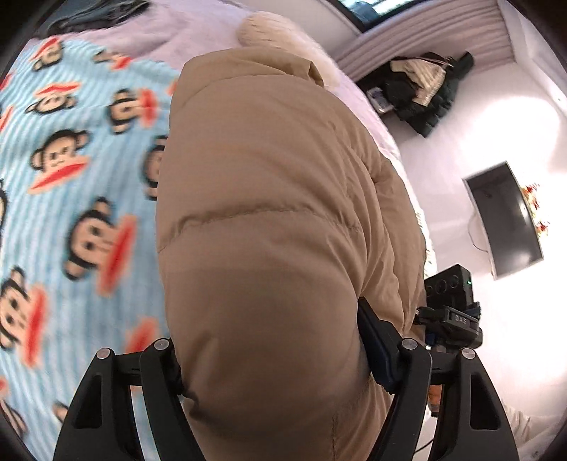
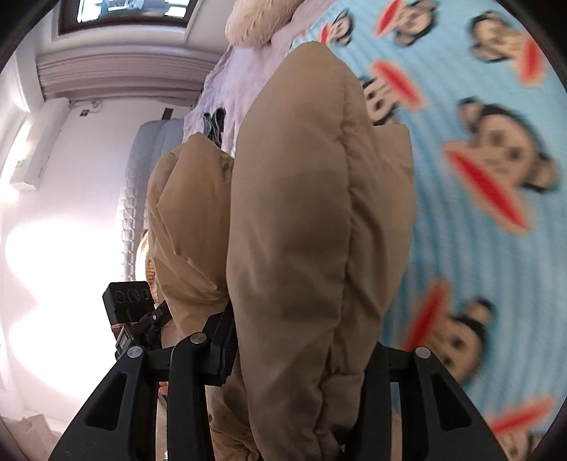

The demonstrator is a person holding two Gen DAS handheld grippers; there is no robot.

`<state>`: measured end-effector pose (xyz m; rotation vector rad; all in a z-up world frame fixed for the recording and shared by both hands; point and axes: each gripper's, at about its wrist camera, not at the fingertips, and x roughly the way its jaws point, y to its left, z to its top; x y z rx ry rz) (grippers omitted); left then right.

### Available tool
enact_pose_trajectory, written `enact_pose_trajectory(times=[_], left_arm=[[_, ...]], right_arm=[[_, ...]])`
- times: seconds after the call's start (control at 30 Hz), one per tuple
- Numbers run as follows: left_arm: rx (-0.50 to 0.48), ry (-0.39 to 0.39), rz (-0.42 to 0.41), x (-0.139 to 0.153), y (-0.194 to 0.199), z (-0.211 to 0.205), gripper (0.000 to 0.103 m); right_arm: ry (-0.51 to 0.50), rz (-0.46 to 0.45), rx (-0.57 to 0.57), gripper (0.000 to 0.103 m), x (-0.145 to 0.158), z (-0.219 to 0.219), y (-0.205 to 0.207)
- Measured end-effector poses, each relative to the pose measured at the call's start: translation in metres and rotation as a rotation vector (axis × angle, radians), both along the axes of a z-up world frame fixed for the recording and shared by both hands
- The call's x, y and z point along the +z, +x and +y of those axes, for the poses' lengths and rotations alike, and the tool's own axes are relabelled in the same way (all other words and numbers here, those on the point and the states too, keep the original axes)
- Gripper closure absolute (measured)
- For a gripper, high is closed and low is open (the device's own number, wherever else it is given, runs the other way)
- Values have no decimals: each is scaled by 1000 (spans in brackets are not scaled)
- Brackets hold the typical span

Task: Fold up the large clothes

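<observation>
A puffy tan down jacket fills the middle of the left wrist view and hangs lifted over the bed. My left gripper is shut on a thick fold of it, and the padding bulges out between the black fingers. The right wrist view shows the same jacket bunched into two quilted lobes, with my right gripper shut on a narrower fold. The right gripper's body shows just right of the jacket in the left view. The left gripper's body shows at the left in the right view.
Under the jacket the bed carries a blue striped blanket with monkey faces and a pale lilac sheet. A fluffy cream pillow lies at the head. Dark clothes and a dark screen are beside the bed.
</observation>
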<state>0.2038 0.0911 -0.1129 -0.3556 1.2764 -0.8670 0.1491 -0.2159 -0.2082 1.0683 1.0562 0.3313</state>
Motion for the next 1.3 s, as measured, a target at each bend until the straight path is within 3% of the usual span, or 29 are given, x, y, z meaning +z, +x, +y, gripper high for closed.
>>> enact_pose_trajectory(times=[0.07,0.17,0.27,0.33,0.4,0.5,0.57,0.67,0.8,0.9,1.03,1.13,1.3], left_arm=[[20,20,21,-27,15,11,20],[61,-9,82,-70,30,29,9],[79,-19,87,-81,27,36,8],[90,51,34,-66,22,33,8],[105,121,-26,-45,13,37,9],[137,179,-154,-7,10,40,10],[151,168,-229,18,14,43,21],[141,169,-309,37,29,28,21],[93,231,-355,34,41,-33,21],[64,354,-427,18,38,-79,21],[21,429,-479,2,27,-106,21],[7,478,-521,-6,21,-119,20],[0,495,-525,-5,18,-118,20]], right_arm=[[-12,22,2,60,-15,12,18],[9,43,-23,48,-31,19,29],[-6,83,-36,41,-33,24,29],[-56,108,-36,40,-20,30,30],[-168,122,-57,40,2,30,22],[-314,76,-139,43,43,26,0],[-329,18,-168,56,68,31,-12],[-319,-44,-129,73,91,53,-16],[-349,-56,-19,83,86,79,-28],[-471,-10,48,85,70,104,-38],[-617,25,83,90,45,106,-65],[-630,49,68,90,21,98,-81],[-545,68,0,90,2,86,-88]])
